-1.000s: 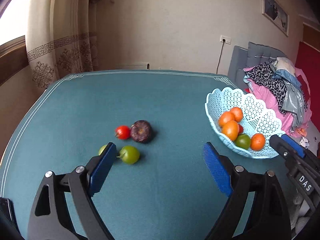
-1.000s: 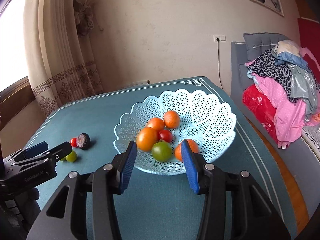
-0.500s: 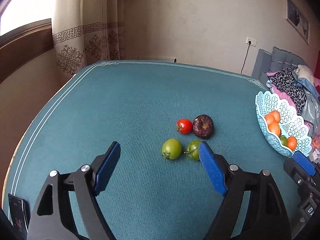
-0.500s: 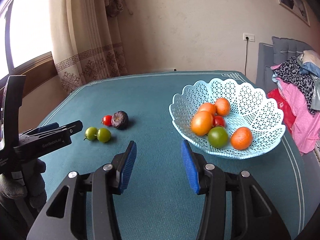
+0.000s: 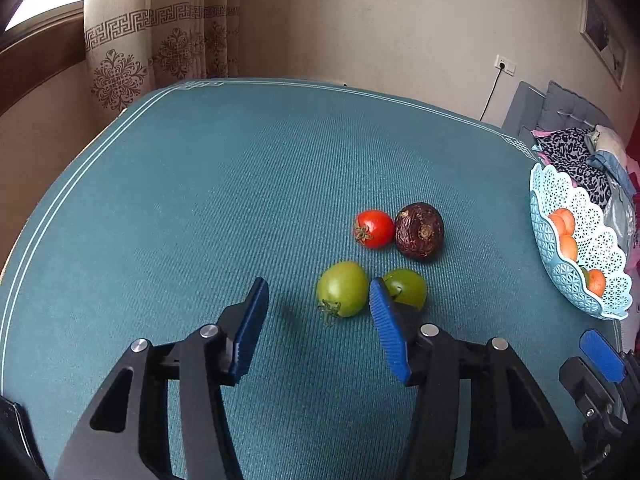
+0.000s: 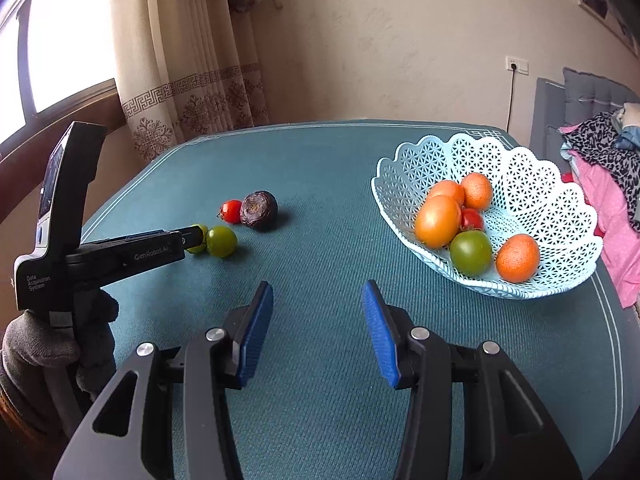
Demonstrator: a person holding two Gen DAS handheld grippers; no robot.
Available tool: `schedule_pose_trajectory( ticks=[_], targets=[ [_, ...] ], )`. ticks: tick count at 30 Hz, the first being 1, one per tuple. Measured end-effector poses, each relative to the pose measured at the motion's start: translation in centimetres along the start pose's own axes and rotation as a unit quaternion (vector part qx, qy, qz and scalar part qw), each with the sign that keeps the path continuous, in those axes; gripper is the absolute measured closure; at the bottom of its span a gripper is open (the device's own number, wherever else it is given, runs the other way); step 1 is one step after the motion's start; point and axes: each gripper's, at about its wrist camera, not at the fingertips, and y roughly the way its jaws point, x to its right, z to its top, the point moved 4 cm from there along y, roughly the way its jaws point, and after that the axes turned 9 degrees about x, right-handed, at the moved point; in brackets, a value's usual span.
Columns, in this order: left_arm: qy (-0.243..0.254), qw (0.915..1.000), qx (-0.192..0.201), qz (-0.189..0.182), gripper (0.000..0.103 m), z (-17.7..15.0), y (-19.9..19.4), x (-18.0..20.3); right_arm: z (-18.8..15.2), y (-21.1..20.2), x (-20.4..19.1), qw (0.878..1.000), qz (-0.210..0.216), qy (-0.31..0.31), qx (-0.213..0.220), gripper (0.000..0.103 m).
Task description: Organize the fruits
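Four fruits lie loose on the teal table (image 5: 200,208): two green tomatoes, one red tomato (image 5: 374,229) and one dark purple fruit (image 5: 419,231). The red tomato and the purple fruit touch, side by side. Nearer the camera, the left green tomato (image 5: 343,289) and the right green tomato (image 5: 406,288) lie just beside each other.

The left gripper (image 5: 316,320) is wide open and holds nothing. Its right finger tip sits between the two green tomatoes, covering part of the right one; the left green tomato lies just ahead of the gap between the fingers. From the right wrist view, its tip reaches the green pair.

One pale blue lattice basket (image 6: 532,160) stands on the right part of the table, well apart from the loose fruits. It holds six fruits: four orange ones, one small red tomato (image 6: 472,219) and one green tomato (image 6: 471,253), all bunched together.

The right gripper (image 6: 318,322) hangs above bare cloth between the loose fruits and the basket, fingers spread, nothing between them.
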Motion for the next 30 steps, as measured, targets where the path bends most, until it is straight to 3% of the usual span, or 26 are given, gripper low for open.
schedule_pose_trajectory(
  ticks=[3,9,13,21,30],
  targets=[
    [-0.008,0.9999,-0.002,-0.01,0.052,0.0,0.3,0.0,-0.2,0.3,-0.1,1.0,0.004,0.001,-0.008,0.056],
    [-0.019,0.9989,-0.004,-0.044,0.077,-0.2,-0.3,0.1,-0.2,1.1,-0.8,1.0,0.015,-0.002,-0.022,0.056],
    [-0.012,0.9997,0.016,-0.015,0.084,0.0,-1.7,-0.5,0.1,2.0,-1.8,0.999,0.028,-0.009,-0.032,0.056],
    [-0.008,0.9979,0.053,0.036,0.085,0.2,-4.0,-2.3,0.8,5.3,-5.0,0.995,0.074,-0.017,-0.062,0.056],
    [-0.027,0.9981,0.043,0.035,0.085,-0.3,-3.9,-3.4,1.5,9.0,-8.5,0.991,0.098,-0.044,-0.079,0.06]
  ],
)
